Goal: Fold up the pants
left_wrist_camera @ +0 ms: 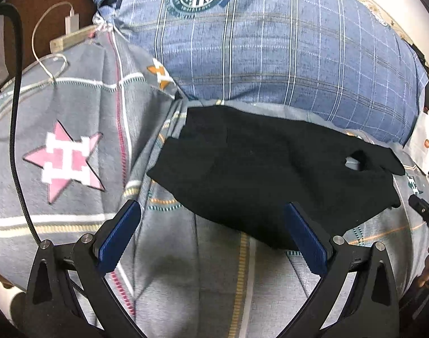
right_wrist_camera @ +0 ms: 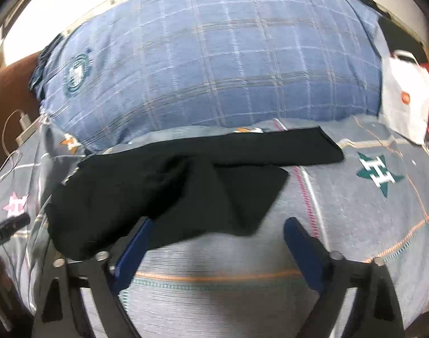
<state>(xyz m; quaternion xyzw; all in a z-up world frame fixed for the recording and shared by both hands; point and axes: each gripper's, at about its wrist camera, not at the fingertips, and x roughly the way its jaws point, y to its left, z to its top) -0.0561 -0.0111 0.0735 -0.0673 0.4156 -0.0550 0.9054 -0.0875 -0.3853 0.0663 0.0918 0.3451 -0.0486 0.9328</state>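
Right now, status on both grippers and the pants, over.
Left gripper open, empty. Right gripper open, empty. Black fabric pants lie rumpled on the grey star-print bedspread, not yet folded. Nothing blocking.

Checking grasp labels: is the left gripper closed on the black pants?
No, the left gripper is open, and the black pants lie loose on the bedsheet.

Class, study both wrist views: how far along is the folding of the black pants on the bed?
Done: the black fabric pants lie spread on the grey patterned bedsheet, one leg angled away from the other, so no tidy fold shows. In hand: nothing; the left gripper and right gripper are both open, empty, near the pants' closest edge. Left: apparently all the folding.
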